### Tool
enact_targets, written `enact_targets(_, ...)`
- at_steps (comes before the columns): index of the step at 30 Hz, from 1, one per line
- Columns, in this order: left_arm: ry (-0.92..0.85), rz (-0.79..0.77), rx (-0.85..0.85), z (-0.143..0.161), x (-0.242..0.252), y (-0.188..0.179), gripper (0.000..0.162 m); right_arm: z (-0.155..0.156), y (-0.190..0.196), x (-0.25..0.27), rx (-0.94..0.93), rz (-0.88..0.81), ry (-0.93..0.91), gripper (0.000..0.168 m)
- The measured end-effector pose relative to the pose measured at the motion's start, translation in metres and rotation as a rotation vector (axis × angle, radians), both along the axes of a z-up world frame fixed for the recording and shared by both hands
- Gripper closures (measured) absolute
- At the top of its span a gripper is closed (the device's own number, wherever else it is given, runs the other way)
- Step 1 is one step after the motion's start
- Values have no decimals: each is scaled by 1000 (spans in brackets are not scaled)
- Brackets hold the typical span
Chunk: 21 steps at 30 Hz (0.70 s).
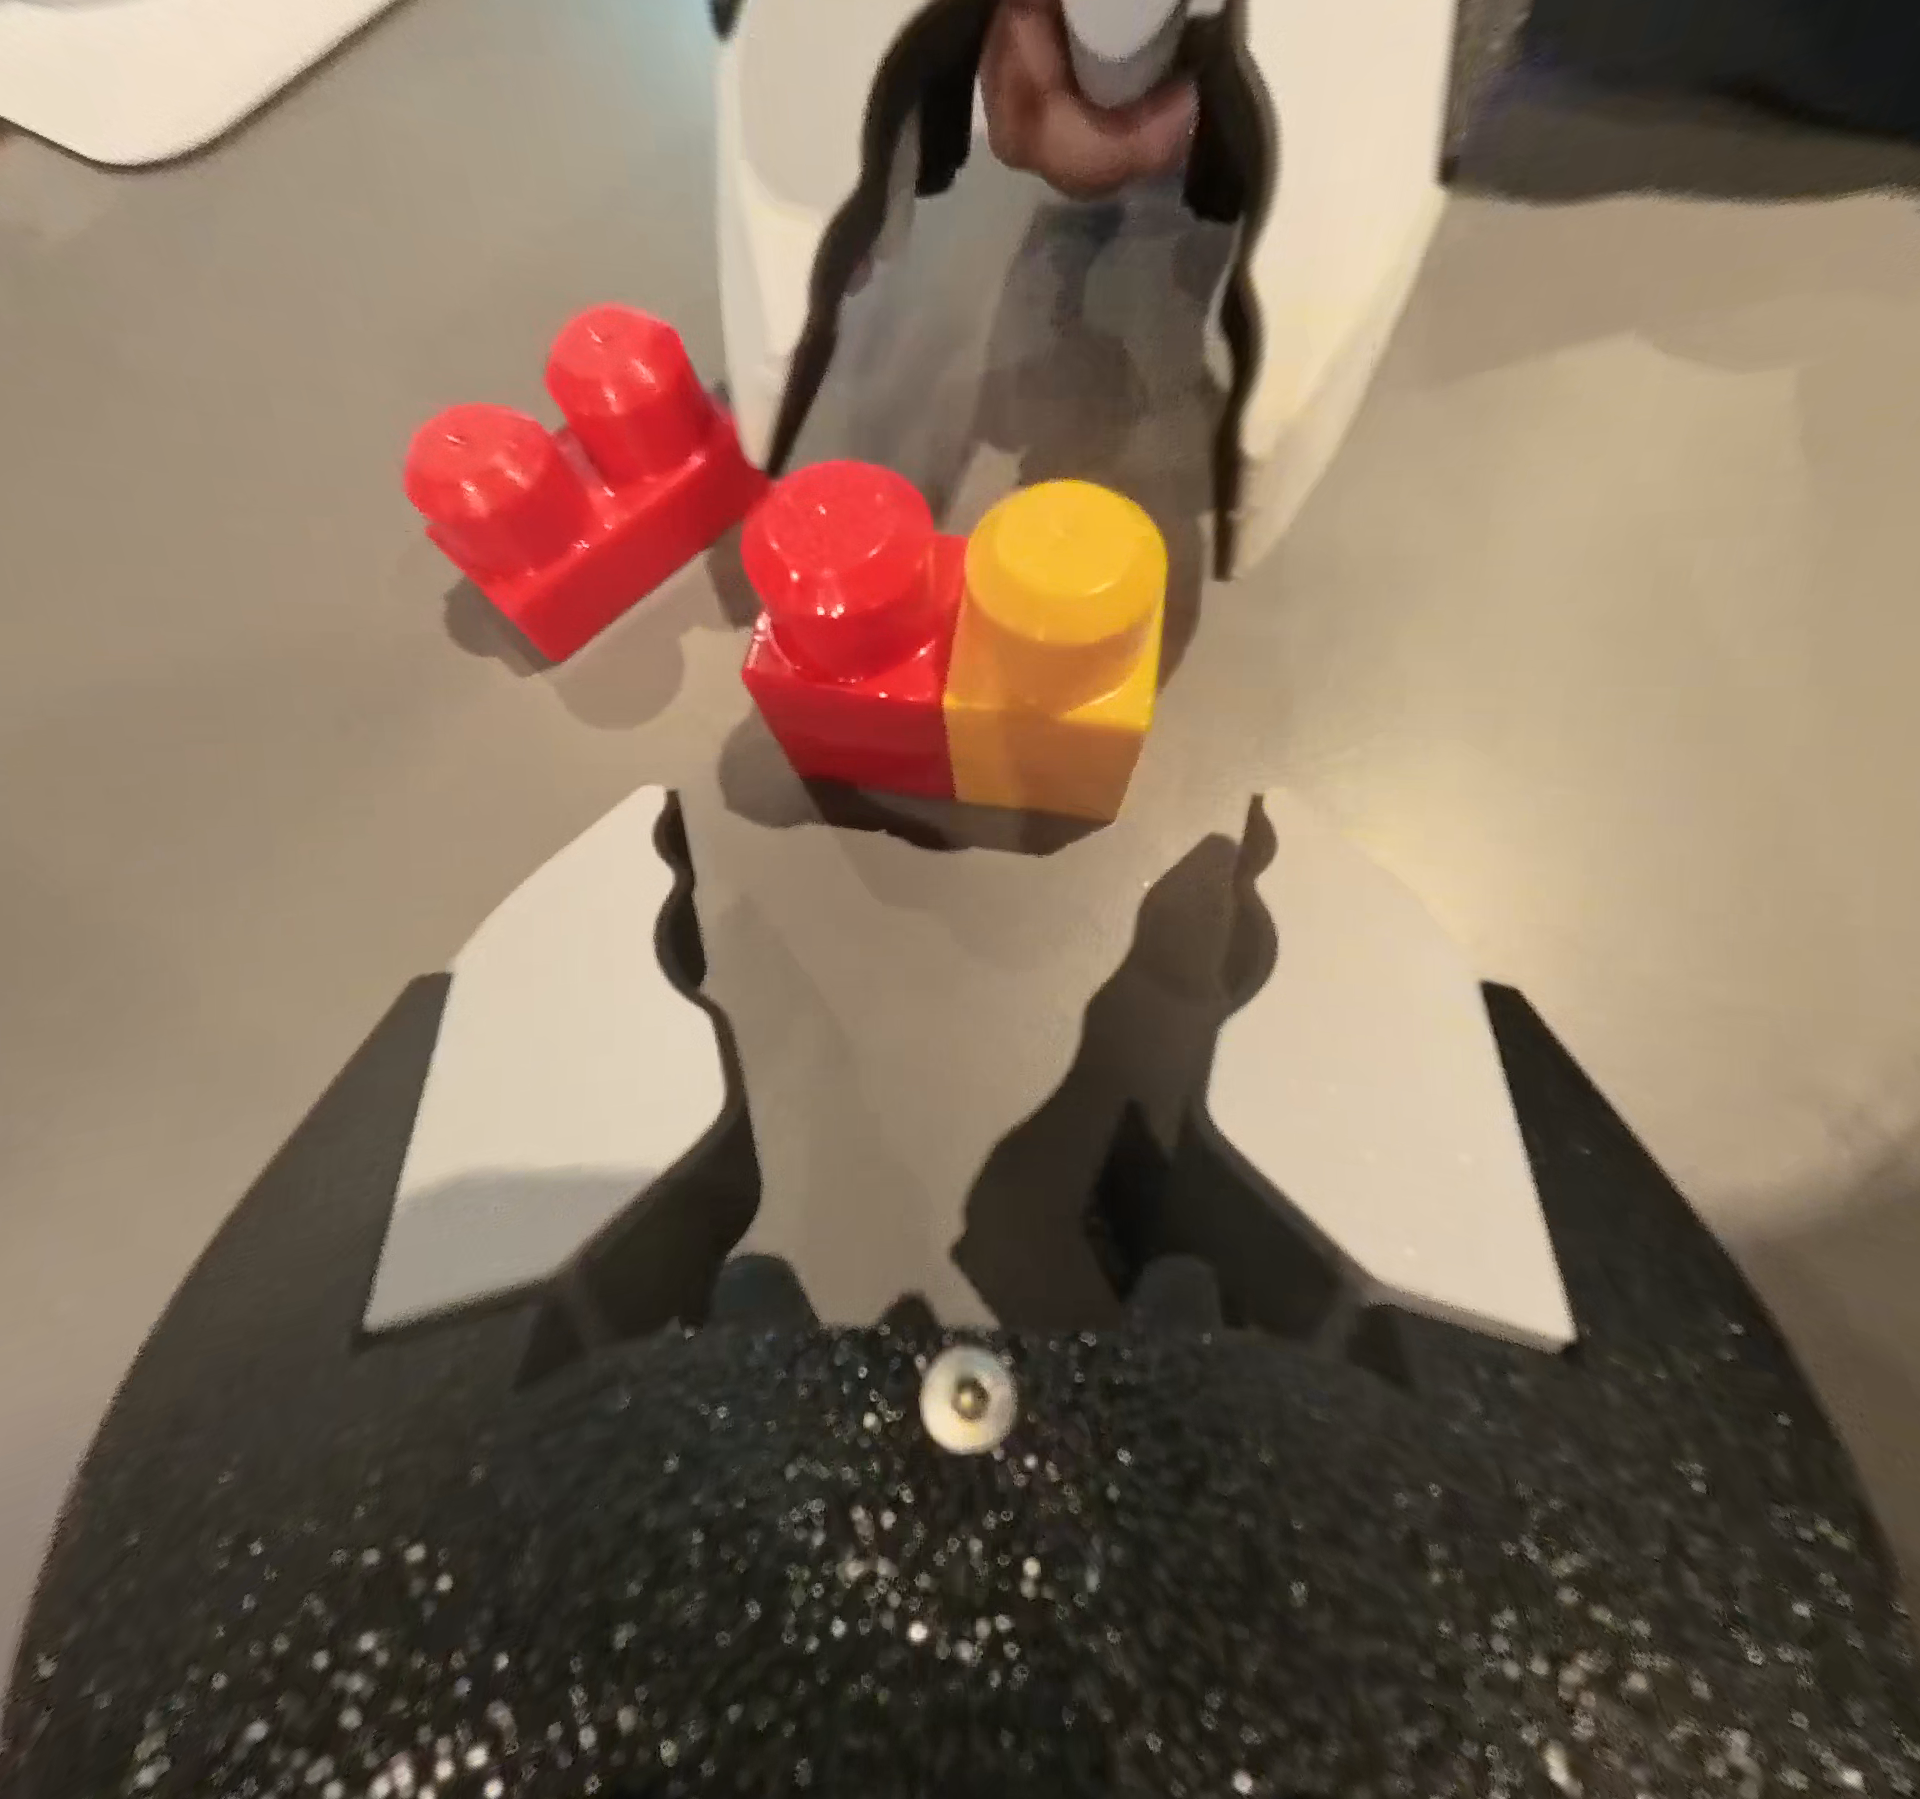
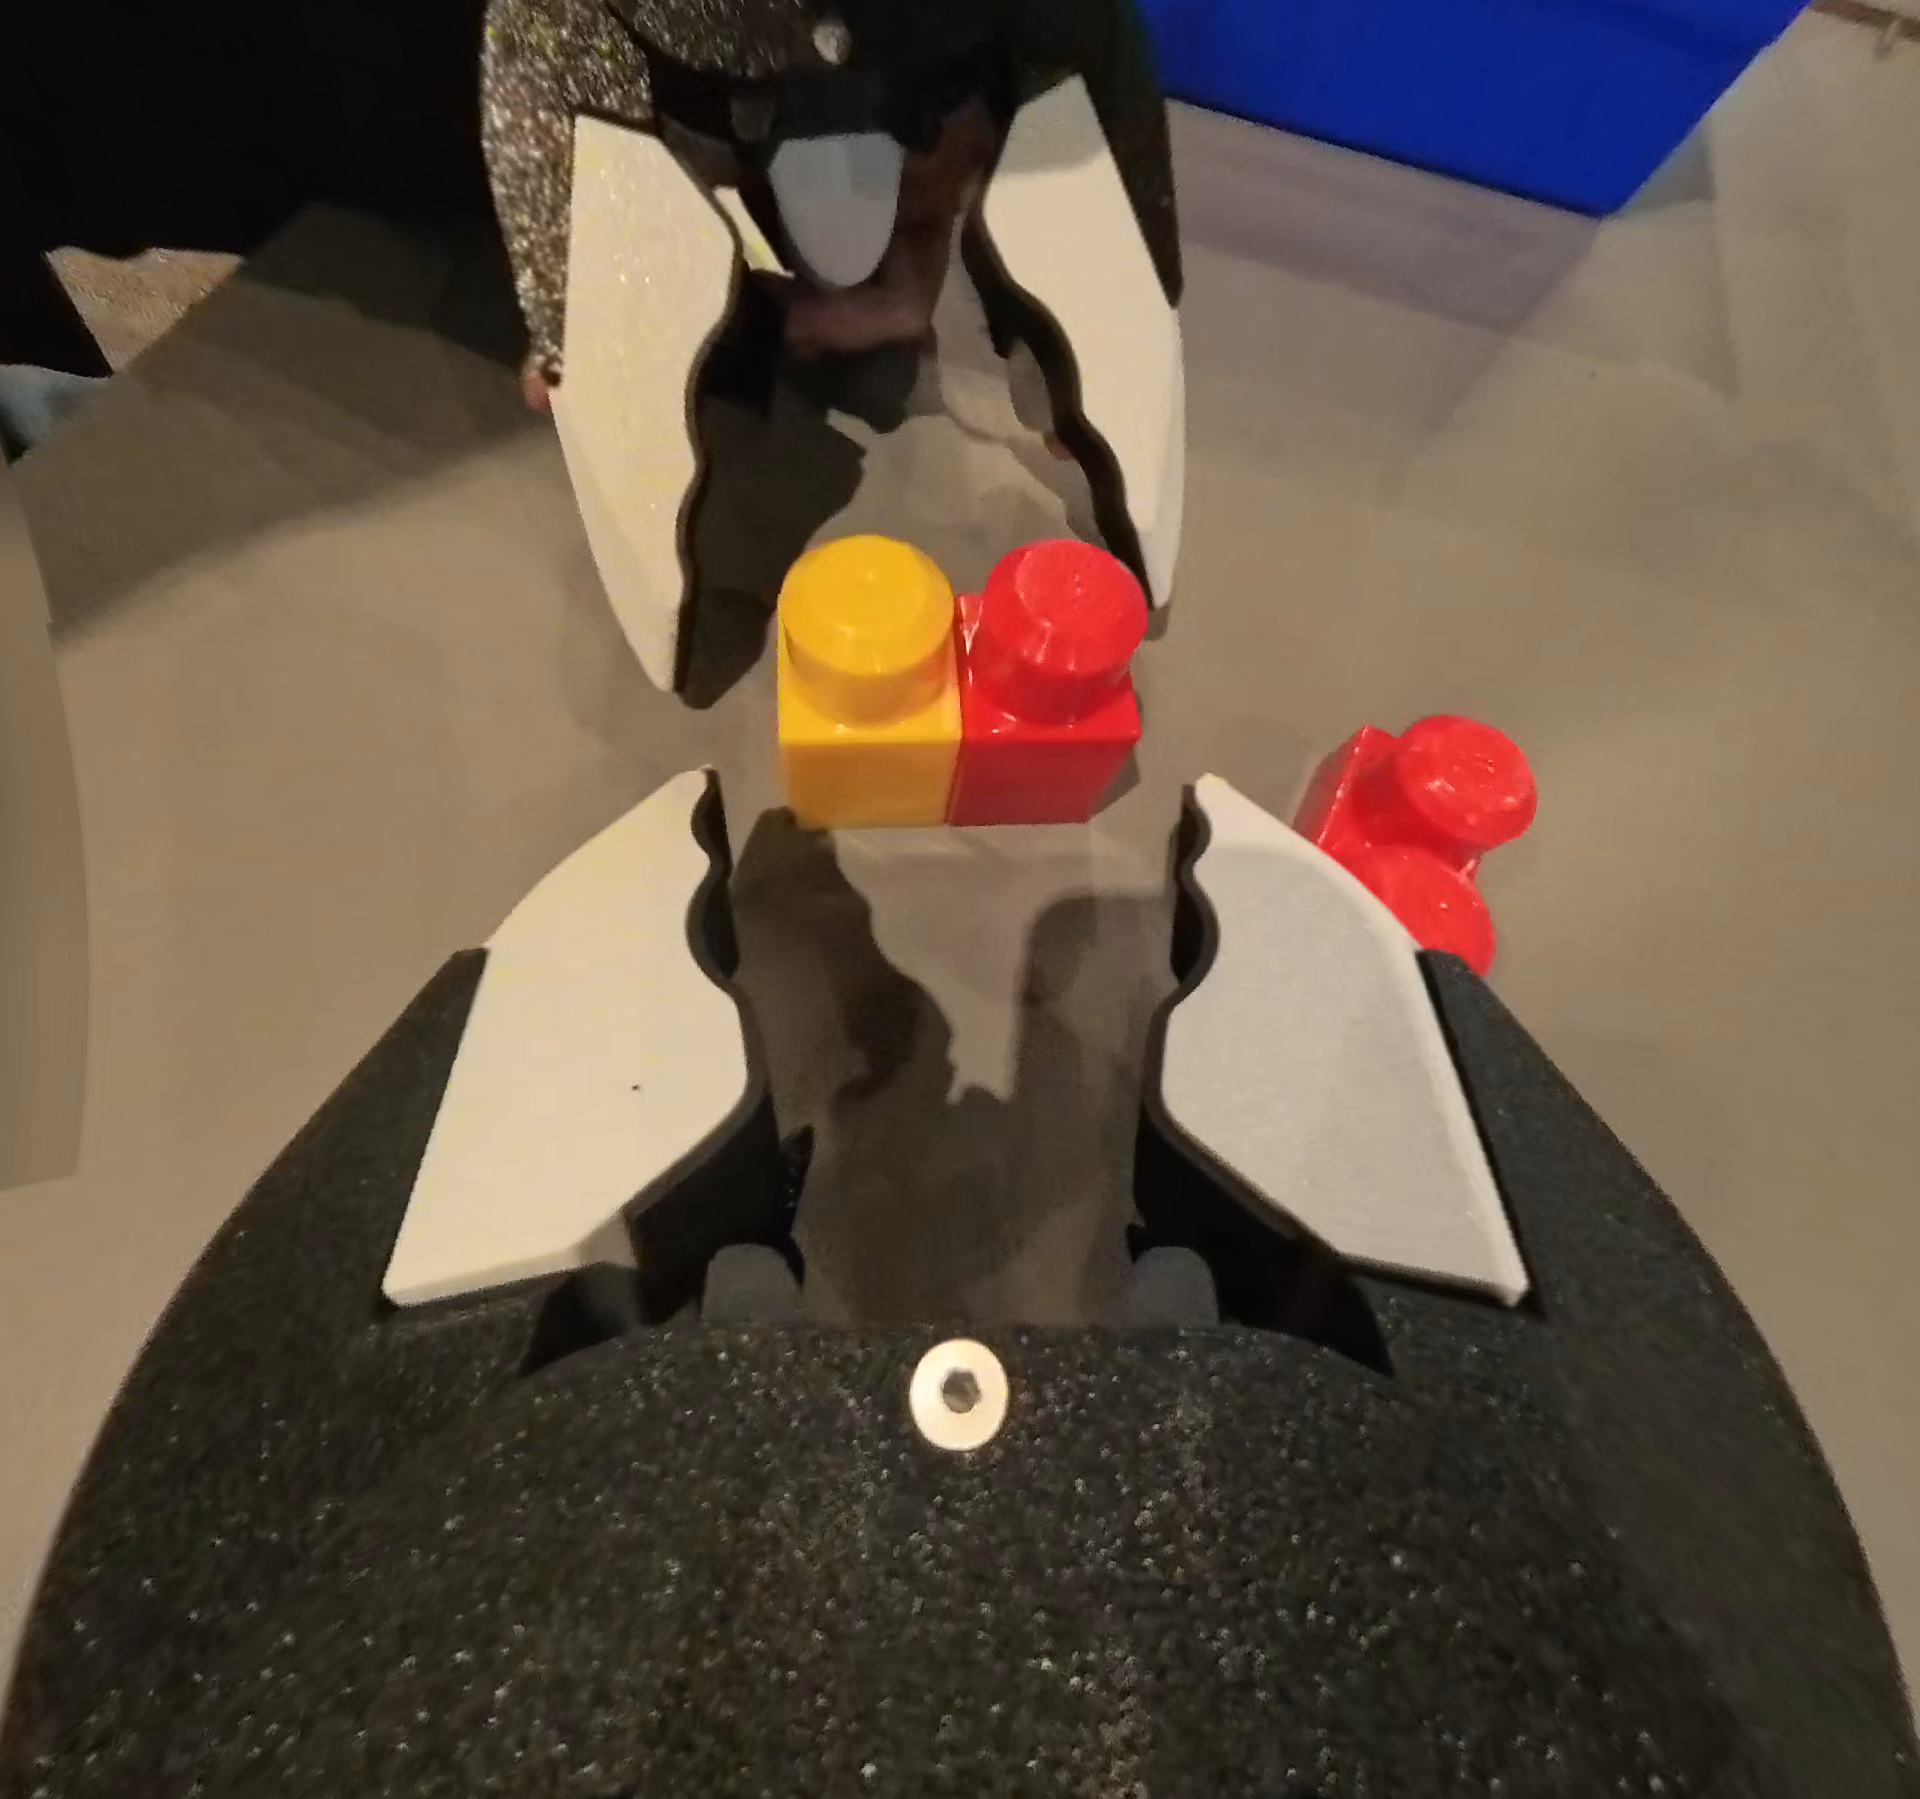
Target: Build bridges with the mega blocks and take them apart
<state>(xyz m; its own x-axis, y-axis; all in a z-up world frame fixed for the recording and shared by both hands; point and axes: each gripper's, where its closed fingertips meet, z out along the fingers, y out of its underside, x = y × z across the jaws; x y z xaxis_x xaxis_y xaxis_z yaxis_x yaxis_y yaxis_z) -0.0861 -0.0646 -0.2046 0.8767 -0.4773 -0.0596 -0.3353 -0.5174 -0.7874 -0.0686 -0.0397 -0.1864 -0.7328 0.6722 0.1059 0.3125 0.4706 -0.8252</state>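
Observation:
A yellow one-stud block (image 1: 1049, 669) and a red one-stud block (image 1: 847, 669) stand upright, side by side and touching, on the grey table (image 1: 1558, 710). A red two-stud block (image 1: 582, 523) lies apart, just left of them. My left gripper (image 1: 961, 804) is open and empty, just short of the pair. My right gripper (image 2: 951, 783) is open and empty on the opposite side, facing the yellow block (image 2: 868, 710) and the red block (image 2: 1044, 710). The two-stud block (image 2: 1423, 814) lies to its right, partly behind its right finger (image 2: 1299, 1022).
The right gripper's white fingers (image 1: 1320, 378) come in from the far side in the left wrist view, with a hand (image 1: 1049, 118) behind them. A white tray (image 1: 208, 14) lies at the far left. A blue object (image 2: 1455, 14) sits far right in the right wrist view. My right fingertips sit around 5 cm from my left ones.

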Motion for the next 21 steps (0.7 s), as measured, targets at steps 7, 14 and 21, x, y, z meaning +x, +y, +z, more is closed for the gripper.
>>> enact_targets(7,17,-51,-16,-3,5,10,55,0,-4,-5,-24,-3,59,75)
enact_targets(14,-56,-97,31,8,13,18,64,9,-5,-2,-95,29,78,78)
enact_targets(21,-45,-60,68,12,11,26,59,21,1,-3,-137,9,162,79)
